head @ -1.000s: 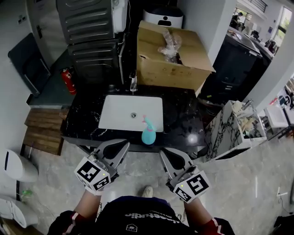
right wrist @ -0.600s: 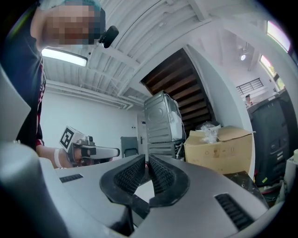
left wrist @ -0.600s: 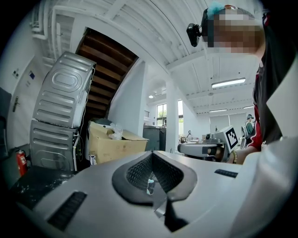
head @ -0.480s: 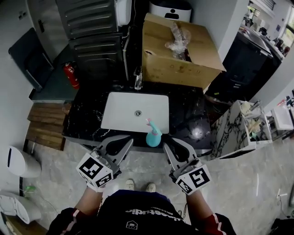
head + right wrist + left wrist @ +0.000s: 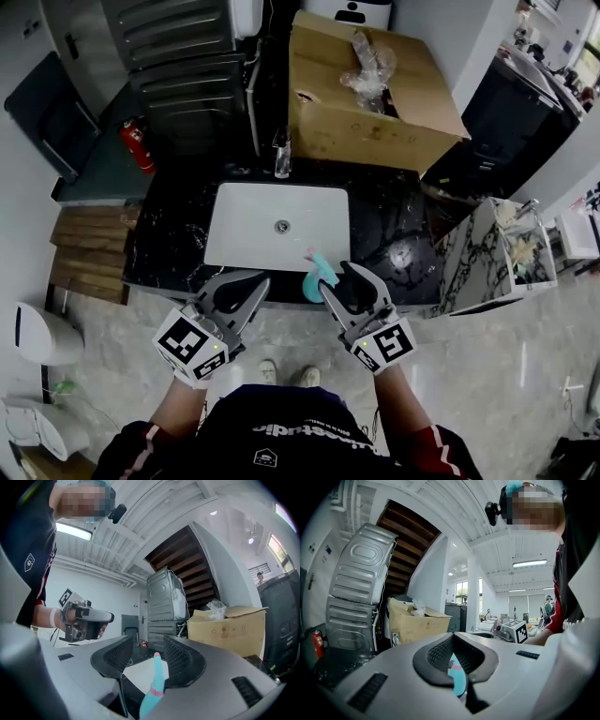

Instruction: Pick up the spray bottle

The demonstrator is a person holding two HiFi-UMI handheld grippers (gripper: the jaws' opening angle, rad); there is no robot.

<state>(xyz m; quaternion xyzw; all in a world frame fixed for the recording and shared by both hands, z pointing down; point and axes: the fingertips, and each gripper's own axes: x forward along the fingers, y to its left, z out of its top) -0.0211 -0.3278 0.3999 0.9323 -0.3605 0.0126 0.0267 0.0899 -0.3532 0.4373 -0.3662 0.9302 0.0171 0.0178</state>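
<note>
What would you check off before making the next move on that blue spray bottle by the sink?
1. Right gripper jaws open: ok; they have just been opening, with the spray bottle between them.
2. Pads pressing the bottle: not ok, there are gaps on both sides.
3. Bottle standing on the countertop by the sink: ok.
4. Left gripper clear of the bottle: ok, shut and empty, off to the side.
5. Bottle's body level with the pads: cannot tell.

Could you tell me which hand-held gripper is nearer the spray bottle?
Right. The right hand-held gripper, jaws just opening, has the spray bottle between them, not gripped; the left hand-held gripper is off to its left.
</note>
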